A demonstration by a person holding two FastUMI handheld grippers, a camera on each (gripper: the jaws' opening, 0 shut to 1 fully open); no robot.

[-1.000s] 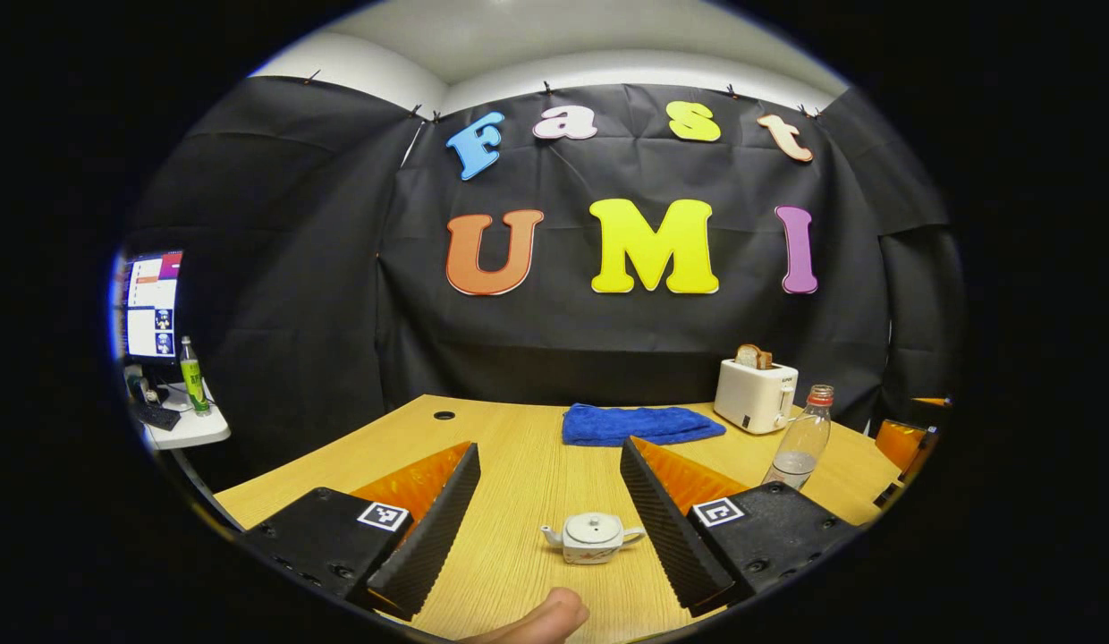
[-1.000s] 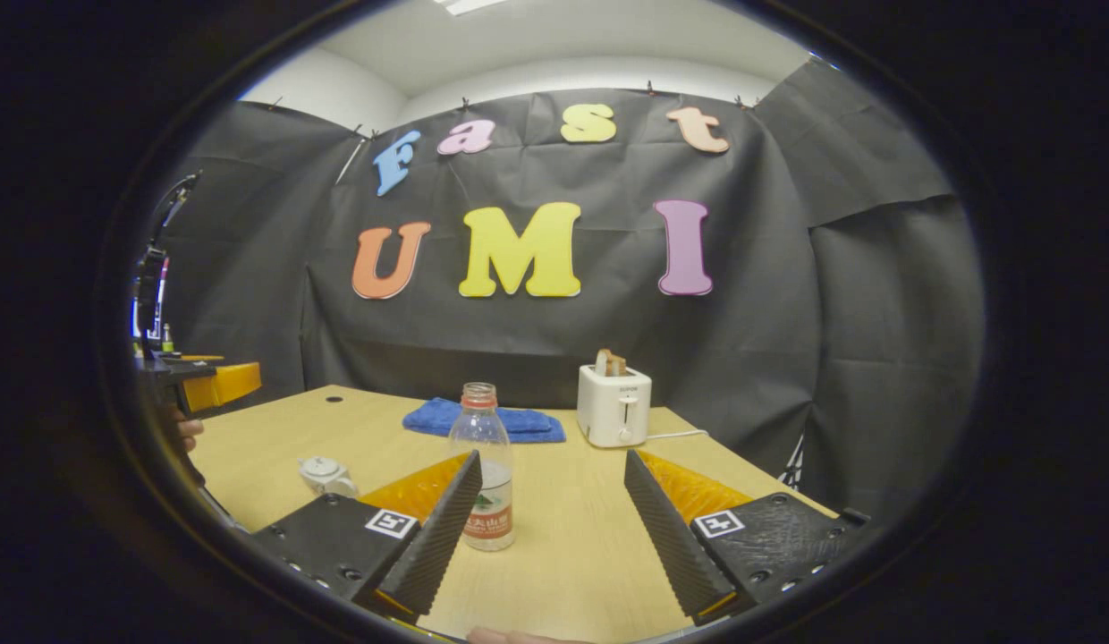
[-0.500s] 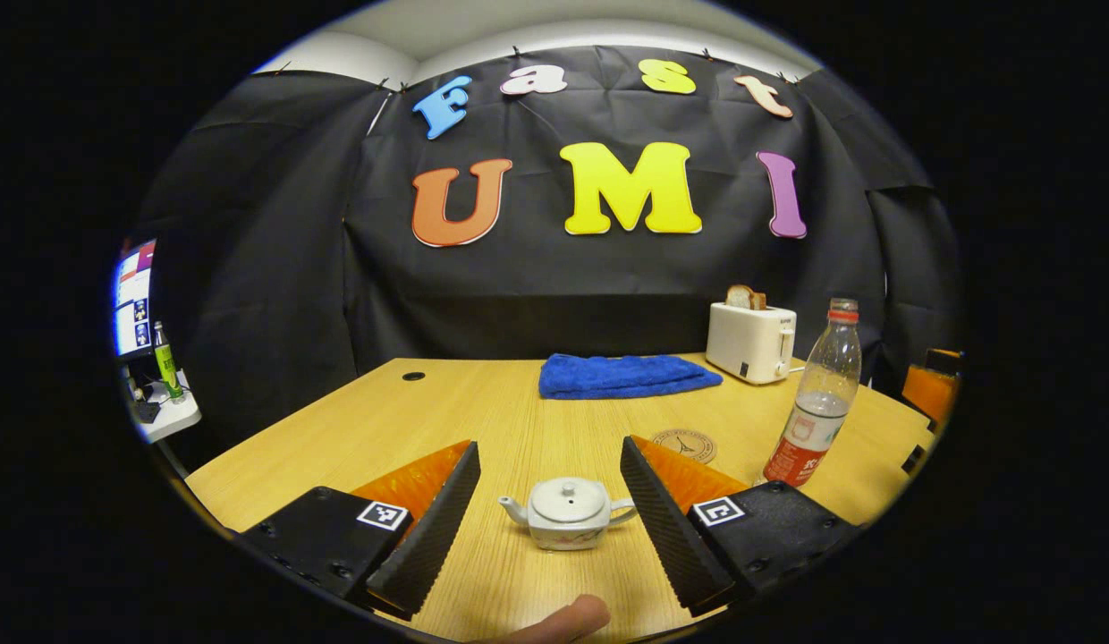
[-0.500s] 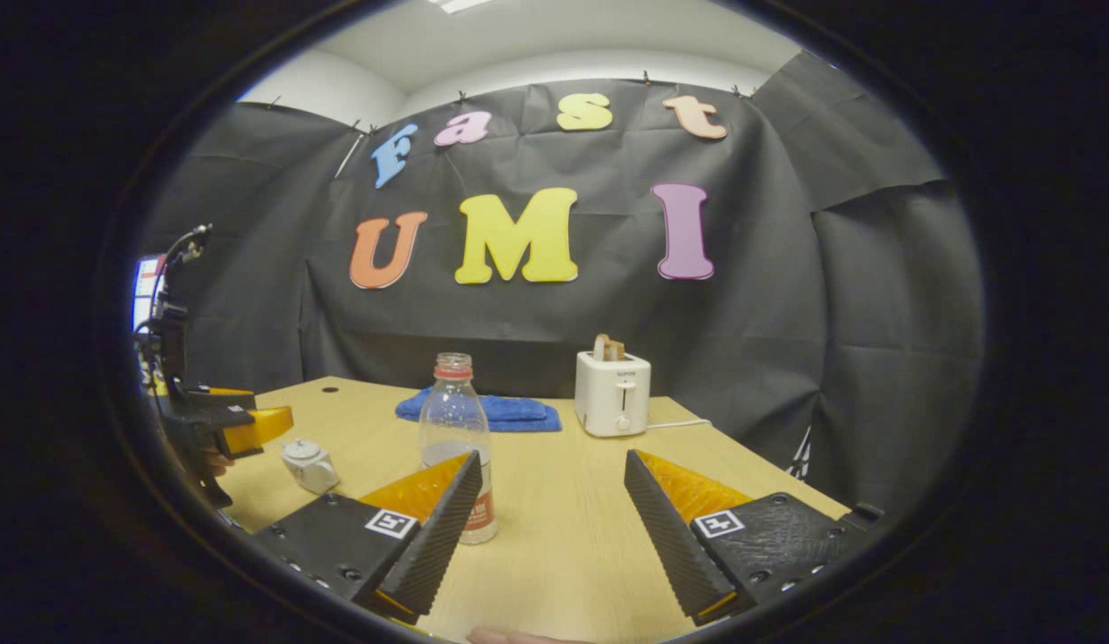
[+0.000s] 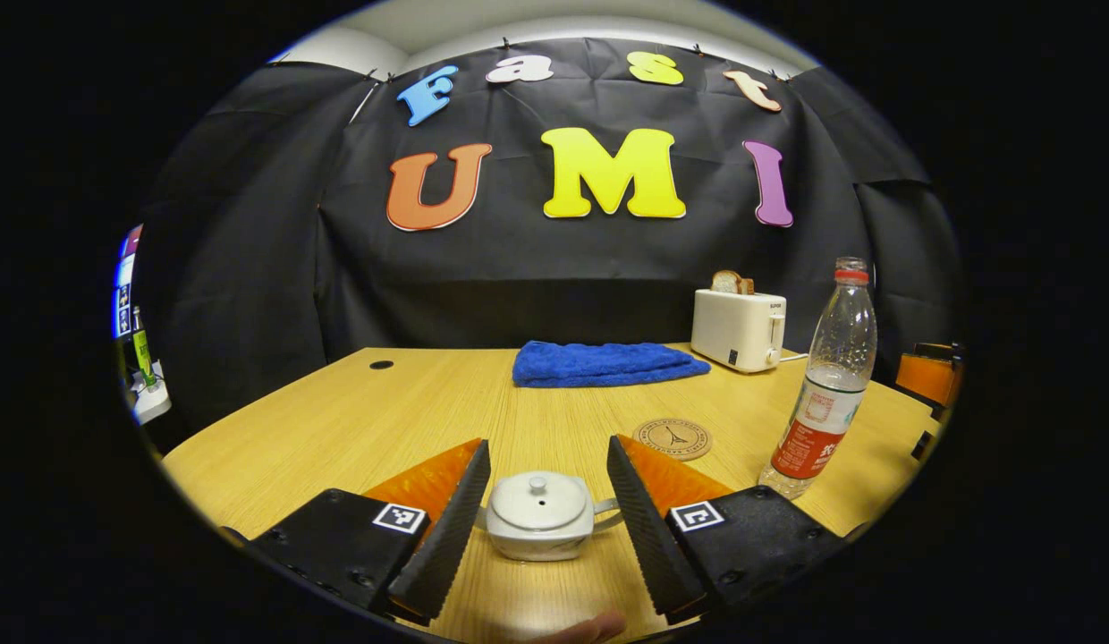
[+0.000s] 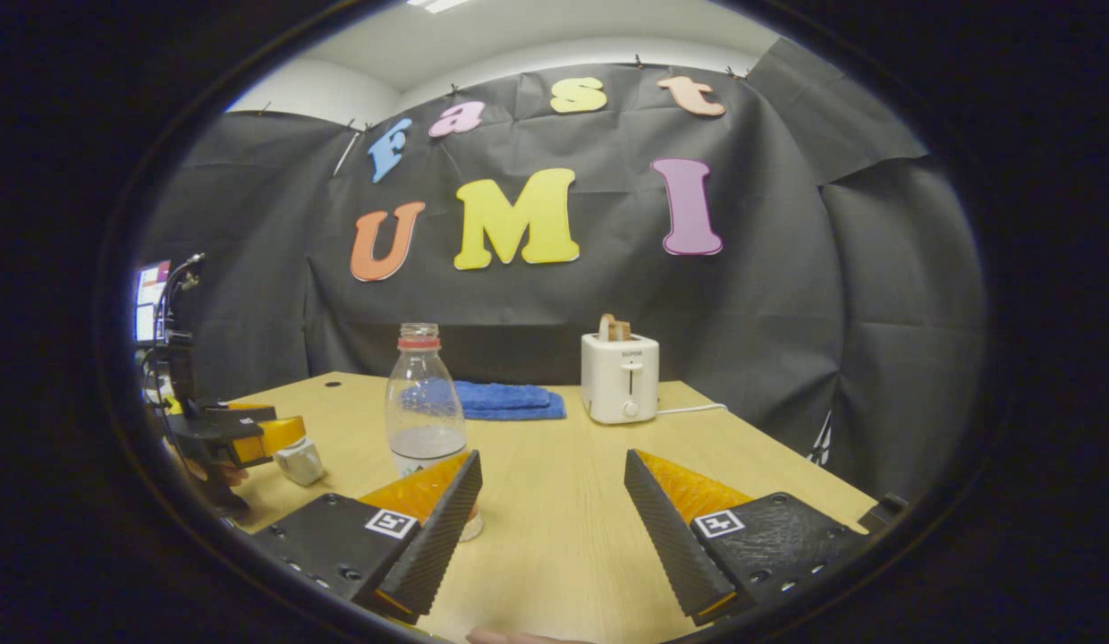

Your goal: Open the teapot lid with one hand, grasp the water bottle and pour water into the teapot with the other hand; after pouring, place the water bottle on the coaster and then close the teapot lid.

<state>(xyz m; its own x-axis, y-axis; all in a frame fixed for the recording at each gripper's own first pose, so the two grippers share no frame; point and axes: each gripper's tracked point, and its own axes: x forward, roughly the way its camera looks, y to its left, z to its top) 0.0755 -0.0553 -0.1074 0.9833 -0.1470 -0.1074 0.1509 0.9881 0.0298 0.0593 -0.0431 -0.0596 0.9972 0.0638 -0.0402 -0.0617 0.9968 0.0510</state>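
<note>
A small white teapot (image 5: 539, 518) with its lid (image 5: 537, 498) on sits on the wooden table, between the fingers of my left gripper (image 5: 544, 519). The jaws are open and stand apart from the pot on both sides. A clear water bottle (image 5: 825, 386) with a red label and no cap stands to the right, a little water in it. A round cork coaster (image 5: 673, 438) lies between teapot and bottle. In the right gripper view the bottle (image 6: 422, 413) stands just behind the left finger of my open right gripper (image 6: 551, 528). The teapot (image 6: 299, 461) and left gripper (image 6: 237, 436) are at far left.
A folded blue towel (image 5: 604, 362) lies at the back of the table. A white toaster (image 5: 738, 328) with bread in it stands at the back right, its cord (image 6: 689, 410) trailing. A side desk with a monitor (image 5: 125, 282) is far left.
My left gripper has come down and forward until the teapot sits between its fingers. My right gripper has moved nearer the bottle, which now stands closer to its left finger.
</note>
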